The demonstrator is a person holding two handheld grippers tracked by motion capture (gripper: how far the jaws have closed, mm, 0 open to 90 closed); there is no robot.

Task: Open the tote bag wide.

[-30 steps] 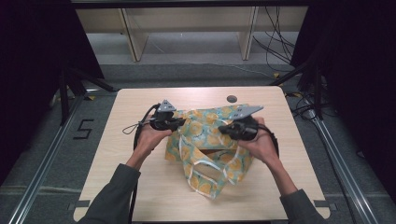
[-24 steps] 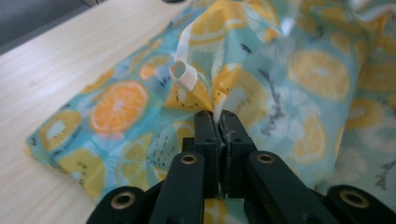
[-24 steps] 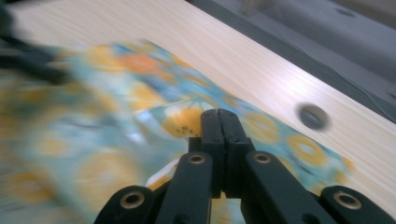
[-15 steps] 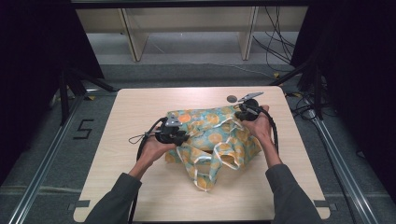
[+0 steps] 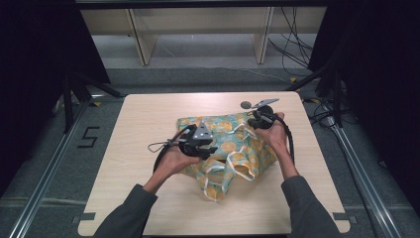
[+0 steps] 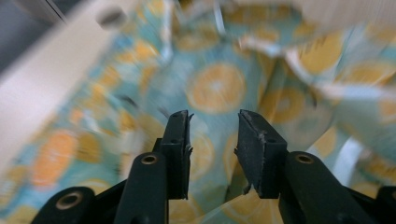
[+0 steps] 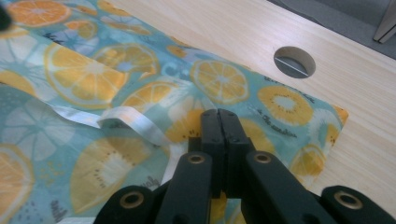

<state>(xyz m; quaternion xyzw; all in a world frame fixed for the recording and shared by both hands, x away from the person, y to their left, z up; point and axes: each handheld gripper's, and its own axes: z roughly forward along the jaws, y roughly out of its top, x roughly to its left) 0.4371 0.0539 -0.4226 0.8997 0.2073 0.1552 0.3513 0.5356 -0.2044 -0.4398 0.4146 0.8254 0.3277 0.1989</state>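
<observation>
My left tongs (image 6: 212,135) have just been opening and stand apart over the blurred cloth bag (image 5: 228,144), nothing pinched between them. My right tongs (image 7: 219,128) are closed at the bag's far corner on the bench (image 5: 148,114); their tips hide any pinched cloth.

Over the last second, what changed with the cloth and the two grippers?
The cloth, held up off the table a second ago, now lies on it. The left gripper has just been opening and no longer grips the fabric. The right gripper carried its corner toward the far right edge. Unchanged: its jaws stay shut on the cloth; the table hole is uncovered.
</observation>
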